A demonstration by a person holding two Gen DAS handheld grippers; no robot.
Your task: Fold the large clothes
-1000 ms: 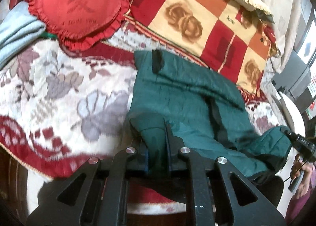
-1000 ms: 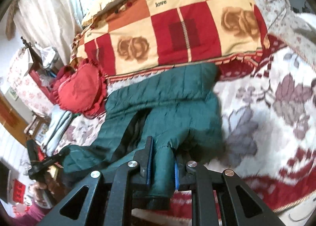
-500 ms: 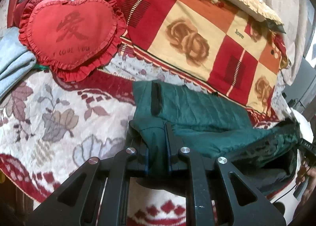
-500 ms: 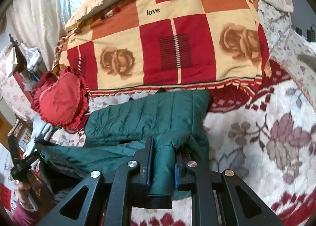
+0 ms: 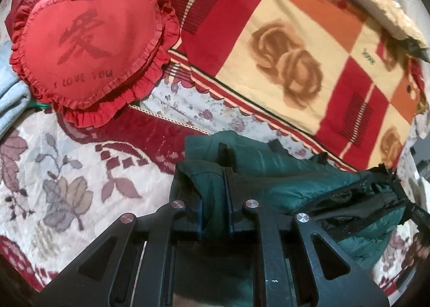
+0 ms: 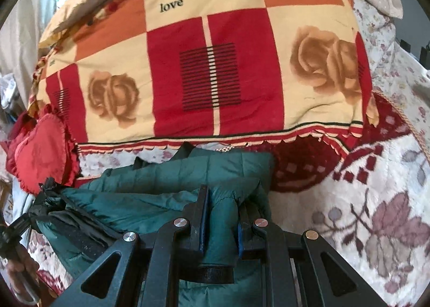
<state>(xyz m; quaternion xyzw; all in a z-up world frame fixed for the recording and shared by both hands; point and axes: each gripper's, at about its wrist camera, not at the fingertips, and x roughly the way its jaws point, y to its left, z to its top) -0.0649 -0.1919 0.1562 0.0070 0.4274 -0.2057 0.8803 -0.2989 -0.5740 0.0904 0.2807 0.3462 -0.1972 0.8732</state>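
Observation:
A dark green quilted jacket (image 5: 282, 172) lies on a floral bedspread (image 5: 67, 172), its near edge lifted and carried over its far part. My left gripper (image 5: 213, 186) is shut on a fold of the jacket's left corner. My right gripper (image 6: 221, 210) is shut on the jacket (image 6: 172, 178) at its right corner, with a bunch of green fabric and a black cuff between the fingers. The black lining shows along the lifted edge.
A red, orange and cream checked quilt (image 5: 295, 46) lies just behind the jacket; it also shows in the right wrist view (image 6: 209, 65). A red heart-shaped cushion (image 5: 86, 46) sits at the far left, by a grey garment (image 5: 10, 103).
Both grippers have carried the jacket's near edge up and forward toward the checked quilt. The jacket is now doubled over itself and the quilt looks much closer.

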